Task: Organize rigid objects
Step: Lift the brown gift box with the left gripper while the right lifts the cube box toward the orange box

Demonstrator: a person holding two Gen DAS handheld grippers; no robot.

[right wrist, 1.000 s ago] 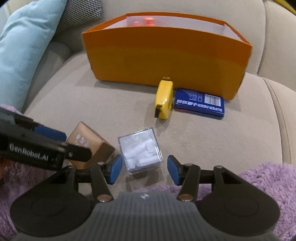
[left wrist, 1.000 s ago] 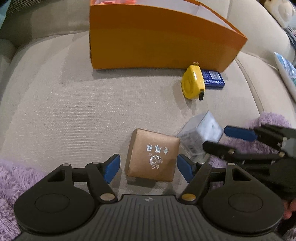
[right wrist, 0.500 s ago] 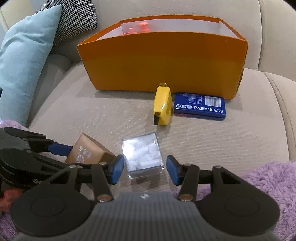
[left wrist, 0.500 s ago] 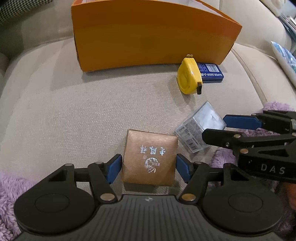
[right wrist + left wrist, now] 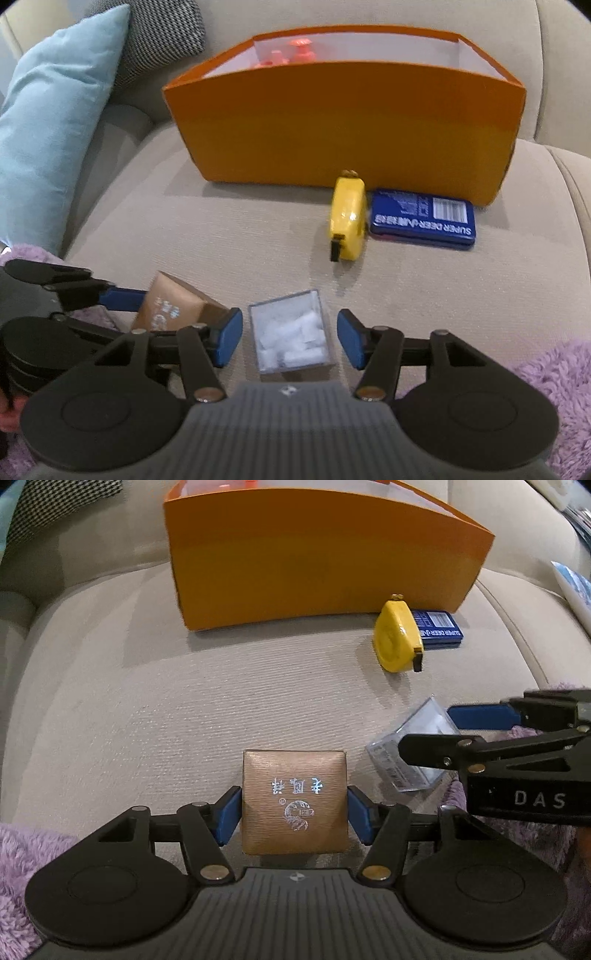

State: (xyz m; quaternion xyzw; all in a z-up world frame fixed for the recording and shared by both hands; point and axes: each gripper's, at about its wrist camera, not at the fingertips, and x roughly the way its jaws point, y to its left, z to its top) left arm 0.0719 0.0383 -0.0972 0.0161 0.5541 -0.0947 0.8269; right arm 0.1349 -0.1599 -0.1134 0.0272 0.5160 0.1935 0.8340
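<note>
A brown square box (image 5: 294,800) with silver print lies on the beige sofa cushion. My left gripper (image 5: 294,818) is shut on it, both blue pads against its sides. A clear plastic cube (image 5: 290,332) filled with white pieces sits between the fingers of my right gripper (image 5: 290,338), which is open with a gap on each side. The cube (image 5: 410,753) and right gripper also show at the right of the left wrist view. The brown box (image 5: 173,308) shows at the left of the right wrist view.
An orange open box (image 5: 343,122) stands at the back of the cushion with red items inside. A yellow tape measure (image 5: 347,218) and a blue tin (image 5: 423,218) lie in front of it. A light blue pillow (image 5: 48,136) is at left. Purple fluffy fabric (image 5: 554,387) lies near.
My left gripper moved forward around the brown box and closed on its sides. My right gripper advanced so the clear cube sits deeper between its open fingers.
</note>
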